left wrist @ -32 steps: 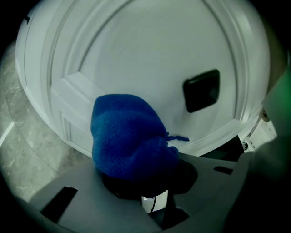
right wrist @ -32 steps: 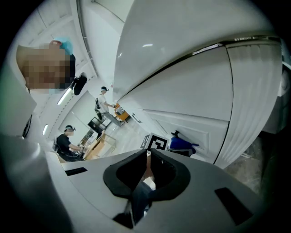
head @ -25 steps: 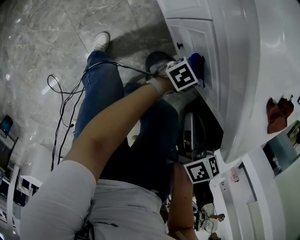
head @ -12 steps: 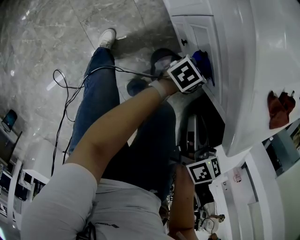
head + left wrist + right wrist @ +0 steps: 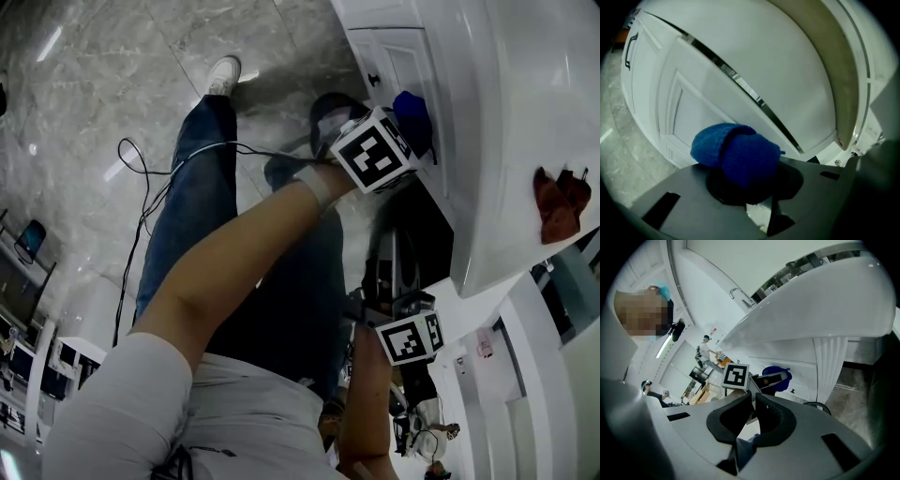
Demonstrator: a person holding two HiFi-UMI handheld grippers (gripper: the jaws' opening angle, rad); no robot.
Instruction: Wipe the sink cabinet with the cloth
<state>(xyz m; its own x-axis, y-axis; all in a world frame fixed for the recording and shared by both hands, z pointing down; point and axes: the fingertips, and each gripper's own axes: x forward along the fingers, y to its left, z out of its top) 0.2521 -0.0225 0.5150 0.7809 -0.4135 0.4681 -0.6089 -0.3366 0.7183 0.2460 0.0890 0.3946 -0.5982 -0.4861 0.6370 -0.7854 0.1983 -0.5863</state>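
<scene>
A blue knitted cloth is bunched between the jaws of my left gripper, which is shut on it. The cloth rests against a white panelled door of the sink cabinet, just right of the left gripper with its marker cube. That door panel fills the left gripper view. My right gripper hangs lower, in front of the dark gap under the basin. Its jaws are shut with nothing between them. The right gripper view also shows the blue cloth from below.
A dark red rag lies on the white countertop at the right. A black door handle sits at the cabinet's far left. A black cable trails over the marble floor beside the person's leg. Other people stand in the background.
The head view has drifted a little. The left gripper still holds the cloth on the same cabinet door, with hardly any shift along it. The right gripper has not moved.
</scene>
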